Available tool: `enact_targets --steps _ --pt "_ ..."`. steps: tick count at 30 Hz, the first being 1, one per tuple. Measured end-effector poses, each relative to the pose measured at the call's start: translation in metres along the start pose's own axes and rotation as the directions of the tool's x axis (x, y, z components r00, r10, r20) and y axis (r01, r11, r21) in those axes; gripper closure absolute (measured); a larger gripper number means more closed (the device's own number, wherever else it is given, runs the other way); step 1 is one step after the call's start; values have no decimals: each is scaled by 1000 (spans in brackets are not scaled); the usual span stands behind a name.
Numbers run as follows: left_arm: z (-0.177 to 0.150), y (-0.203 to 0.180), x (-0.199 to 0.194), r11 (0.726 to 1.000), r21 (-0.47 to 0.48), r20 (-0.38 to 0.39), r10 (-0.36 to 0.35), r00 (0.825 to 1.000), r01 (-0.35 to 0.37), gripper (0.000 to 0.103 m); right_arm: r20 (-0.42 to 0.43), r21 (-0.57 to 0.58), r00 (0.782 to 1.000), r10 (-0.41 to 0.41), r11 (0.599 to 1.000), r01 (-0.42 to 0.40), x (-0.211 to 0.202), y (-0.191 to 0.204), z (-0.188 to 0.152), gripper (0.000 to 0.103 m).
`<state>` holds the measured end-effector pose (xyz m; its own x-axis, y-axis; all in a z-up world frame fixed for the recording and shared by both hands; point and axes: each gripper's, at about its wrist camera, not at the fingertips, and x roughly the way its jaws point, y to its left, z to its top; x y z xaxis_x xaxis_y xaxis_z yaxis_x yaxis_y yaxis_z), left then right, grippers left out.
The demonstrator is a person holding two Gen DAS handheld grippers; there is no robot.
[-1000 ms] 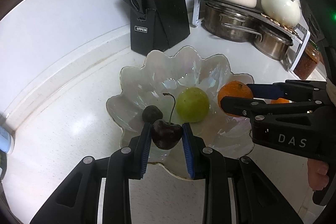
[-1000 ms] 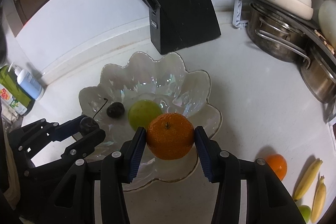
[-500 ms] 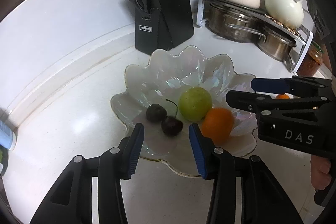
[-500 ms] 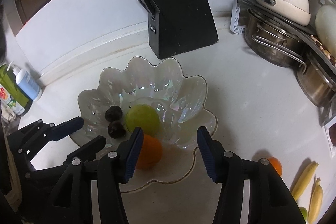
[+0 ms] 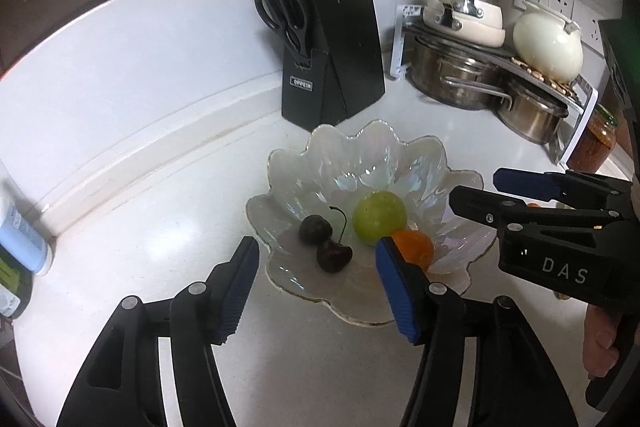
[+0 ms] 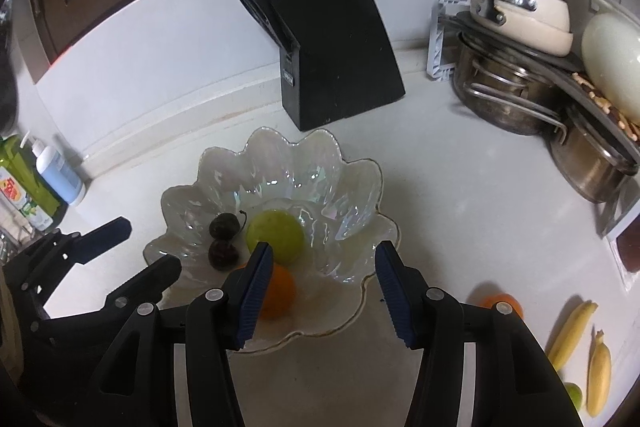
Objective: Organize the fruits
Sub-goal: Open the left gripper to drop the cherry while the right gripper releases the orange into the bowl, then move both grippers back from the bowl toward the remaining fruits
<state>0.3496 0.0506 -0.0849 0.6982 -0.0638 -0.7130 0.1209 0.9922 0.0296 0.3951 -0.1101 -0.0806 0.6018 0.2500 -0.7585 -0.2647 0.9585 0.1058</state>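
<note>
Occlusions and cut-offs

The orange (image 6: 280, 291) in the bowl is partly covered by a gripper finger (image 6: 254, 297); the lime (image 6: 574, 395) is cut by the frame edge.

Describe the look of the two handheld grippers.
Both are matte black plastic clamps with silver pivot screws. The left gripper and the right gripper each carry two fingers faced with ribbed blue pads. White letters "DAS" mark the right one's side.

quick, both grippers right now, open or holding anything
Left gripper: open, jaws just widened, holding nothing; cherry lies in the bowl.
Right gripper: open, holding nothing; orange rests in the bowl.
</note>
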Motion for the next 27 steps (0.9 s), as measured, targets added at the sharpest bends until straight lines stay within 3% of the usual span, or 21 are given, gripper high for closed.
enact_targets --steps 6,8,16,21,27 --pt "2 -4 -21 999 -3 53 38 998 -38 35 45 4 999 -29 1000 29 -20 -3 -4 49" --pt "3 -6 -29 999 -3 73 40 996 -40 34 64 5 997 -37 999 37 -27 -3 -5 41" --pt "7 -20 -57 999 8 149 49 988 -51 24 151 21 985 -81 997 78 -64 -8 -11 32" --pt "10 -33 -75 999 23 208 38 977 -43 20 217 65 964 -151 988 140 -93 -17 -19 27" --pt "14 -54 -89 999 53 247 -25 969 12 20 284 101 933 -219 975 198 -128 -28 -28 27"
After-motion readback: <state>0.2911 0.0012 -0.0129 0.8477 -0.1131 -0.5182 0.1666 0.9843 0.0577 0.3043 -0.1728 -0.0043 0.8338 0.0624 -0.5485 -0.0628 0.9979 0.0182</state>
